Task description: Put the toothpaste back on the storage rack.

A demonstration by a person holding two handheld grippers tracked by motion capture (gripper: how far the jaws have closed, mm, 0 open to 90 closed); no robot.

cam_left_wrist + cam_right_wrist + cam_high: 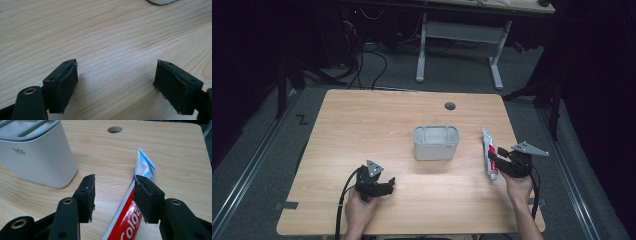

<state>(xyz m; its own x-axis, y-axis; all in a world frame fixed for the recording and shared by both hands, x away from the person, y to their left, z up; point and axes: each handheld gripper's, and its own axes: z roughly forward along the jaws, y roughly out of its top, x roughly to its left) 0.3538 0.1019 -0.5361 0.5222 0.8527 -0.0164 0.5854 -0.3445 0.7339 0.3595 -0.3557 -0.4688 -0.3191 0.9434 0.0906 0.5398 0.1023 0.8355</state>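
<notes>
Toothpaste tube (130, 220) under parted right tongs (115, 192), unheld; high view: left tongs (388, 186) wide.

Bare table (372, 125) lies open left of the white holder (436, 142); right of it, the toothpaste tube (488, 152) narrows the passage.

On the table (362, 130) the holder (436, 142) stands mid-table; the toothpaste (489, 152) lies to its right, a hole (450, 106) behind.
</notes>
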